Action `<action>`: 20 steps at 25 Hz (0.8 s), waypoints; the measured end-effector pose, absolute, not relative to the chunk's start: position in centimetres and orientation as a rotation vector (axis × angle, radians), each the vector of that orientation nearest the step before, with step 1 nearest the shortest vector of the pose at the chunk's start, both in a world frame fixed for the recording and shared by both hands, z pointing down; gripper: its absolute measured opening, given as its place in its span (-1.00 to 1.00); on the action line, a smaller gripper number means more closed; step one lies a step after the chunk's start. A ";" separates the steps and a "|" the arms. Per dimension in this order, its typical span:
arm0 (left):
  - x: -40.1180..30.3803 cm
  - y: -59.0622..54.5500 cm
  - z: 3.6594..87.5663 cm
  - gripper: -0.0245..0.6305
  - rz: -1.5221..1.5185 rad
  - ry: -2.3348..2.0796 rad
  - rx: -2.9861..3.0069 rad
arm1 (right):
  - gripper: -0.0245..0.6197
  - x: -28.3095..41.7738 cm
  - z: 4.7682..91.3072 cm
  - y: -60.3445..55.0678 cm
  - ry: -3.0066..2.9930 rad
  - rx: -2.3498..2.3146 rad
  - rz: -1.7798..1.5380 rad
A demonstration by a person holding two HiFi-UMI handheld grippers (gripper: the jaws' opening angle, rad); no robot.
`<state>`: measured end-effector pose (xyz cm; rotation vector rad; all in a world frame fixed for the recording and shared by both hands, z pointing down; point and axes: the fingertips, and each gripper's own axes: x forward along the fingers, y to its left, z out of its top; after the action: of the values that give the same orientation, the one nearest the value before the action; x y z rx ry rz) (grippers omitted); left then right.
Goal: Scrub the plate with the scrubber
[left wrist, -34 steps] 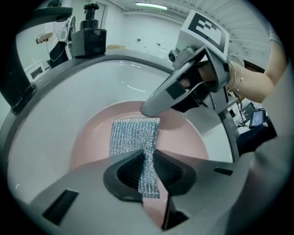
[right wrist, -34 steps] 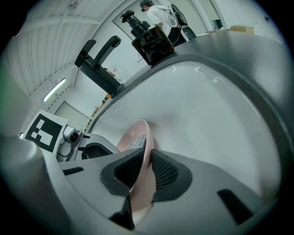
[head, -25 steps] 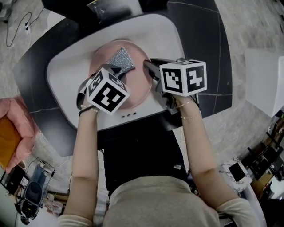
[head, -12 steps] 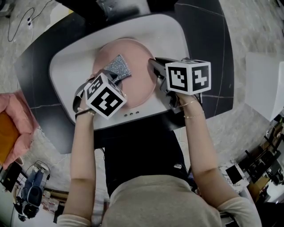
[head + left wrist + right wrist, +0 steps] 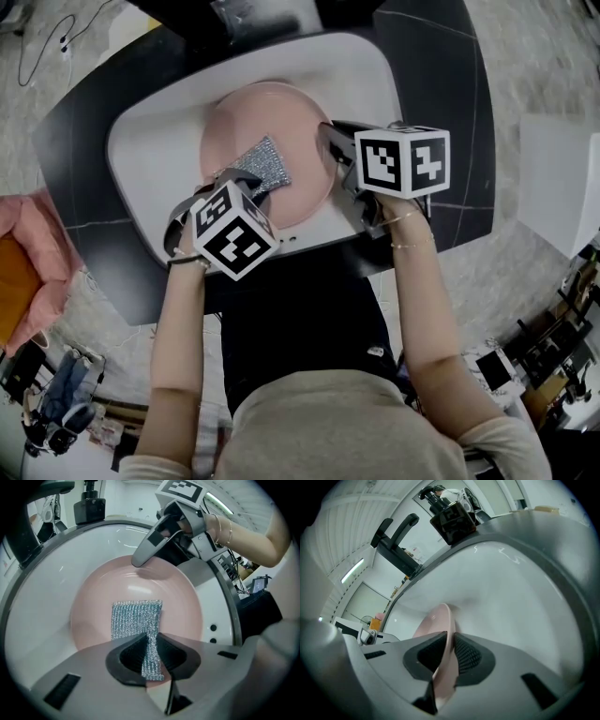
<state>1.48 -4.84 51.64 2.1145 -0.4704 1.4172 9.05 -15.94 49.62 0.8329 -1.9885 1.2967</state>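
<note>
A pink plate lies in the white sink. A silver mesh scrubber rests flat on the plate's near half. My left gripper is shut on the scrubber's near end; in the left gripper view the mesh strip runs from between the pads out onto the plate. My right gripper is shut on the plate's right rim. In the right gripper view the thin pink rim stands edge-on between the ribbed pads of that gripper. The right gripper also shows at the plate's far edge.
The sink sits in a dark countertop. A black faucet rises behind the basin, and overflow holes mark the basin wall near the plate. A pink cloth lies off the counter at the left.
My left gripper has drawn the scrubber across the plate toward the near side and slightly right. The right gripper has kept its hold on the rim without moving.
</note>
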 end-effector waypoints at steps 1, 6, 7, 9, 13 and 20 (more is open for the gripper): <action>1.7 -4.7 51.6 -0.68 1.412 -0.467 2.117 | -0.74 9.1 49.6 -16.0 -1.988 0.835 1.296; 2.5 -4.7 51.2 -0.68 1.393 -0.445 2.138 | -0.75 9.1 49.7 -16.0 -1.981 0.839 1.289; 2.8 -4.7 51.0 -0.68 1.370 -0.442 2.144 | -0.75 9.1 49.6 -16.0 -1.980 0.841 1.289; 3.6 -4.9 50.6 -0.68 1.326 -0.445 2.158 | -0.75 9.1 49.6 -16.0 -1.981 0.846 1.288; 4.7 -5.8 50.3 -0.68 1.293 -0.464 2.197 | -0.75 9.1 49.6 -16.0 -1.981 0.845 1.285; 5.7 -7.2 50.0 -0.68 1.263 -0.498 2.232 | -0.75 9.1 49.6 -16.0 -1.981 0.836 1.298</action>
<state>5.67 -7.25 49.98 2.2321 -0.4983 1.2633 9.06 -15.97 49.62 0.8364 -1.9805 1.2979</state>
